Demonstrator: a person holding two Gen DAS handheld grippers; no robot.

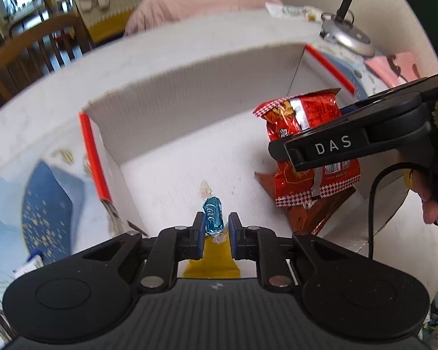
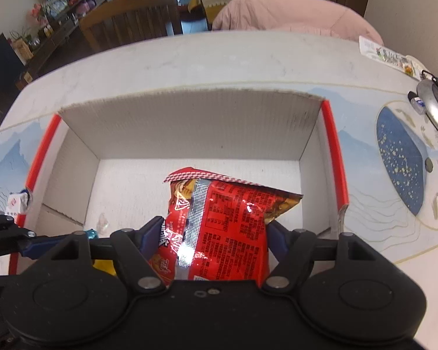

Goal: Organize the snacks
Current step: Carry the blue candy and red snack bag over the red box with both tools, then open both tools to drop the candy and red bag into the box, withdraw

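Left claw (image 1: 216, 227) pinches a blue wrapped candy (image 1: 212, 215), long axis toward 12 o'clock, over the box (image 1: 189, 87) floor on the worktop (image 2: 219, 58). Right claw (image 2: 210, 242) clamps a red snack bag (image 2: 219, 218) at 2 o'clock from the candy, probably clear of the floor. Both need only release downward.

A wooden chair (image 2: 131, 17) stands behind the table (image 2: 219, 58); a pink cushion (image 2: 292, 14) beside it; a lamp base (image 2: 435, 105) at the table's right.
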